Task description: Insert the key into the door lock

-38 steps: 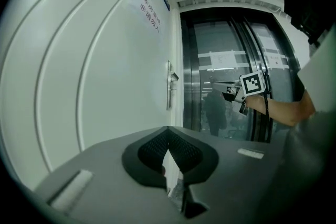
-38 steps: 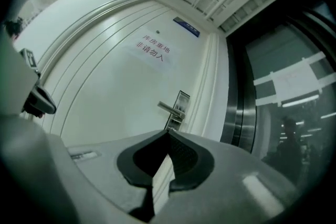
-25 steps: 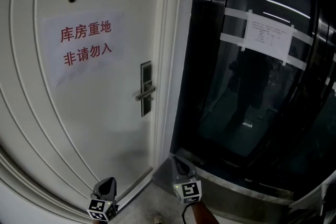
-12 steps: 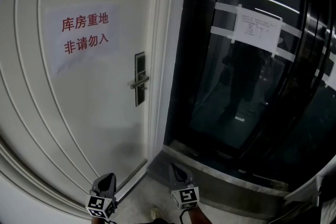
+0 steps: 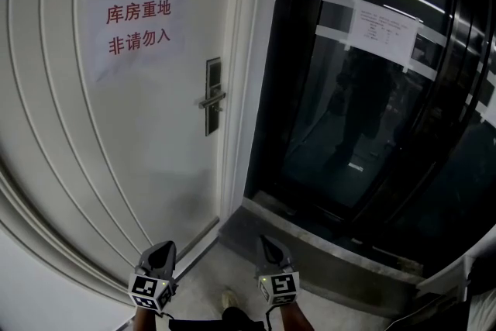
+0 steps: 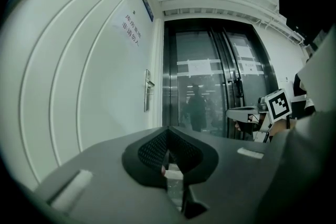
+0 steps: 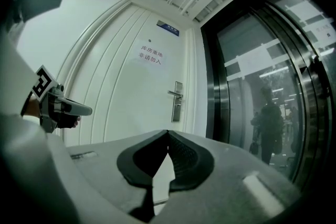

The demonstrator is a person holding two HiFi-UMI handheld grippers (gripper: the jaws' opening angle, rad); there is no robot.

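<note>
The left tongs (image 5: pixel 160 252) are clenched tip to tip. A pale bit behind the tips is too blurred to tell whether it is the key. The right tongs (image 5: pixel 269 246) are clenched and empty. Both are low, well short of the door (image 5: pixel 155 167). The lock (image 5: pixel 212 97) sits at the door's right edge, and its keyhole is too small to see. A notice (image 5: pixel 138 25) reads "库房重地 非请勿入" in red. The print on the sheet (image 5: pixel 381 31) taped to the glass (image 5: pixel 349 151) is illegible.
</note>
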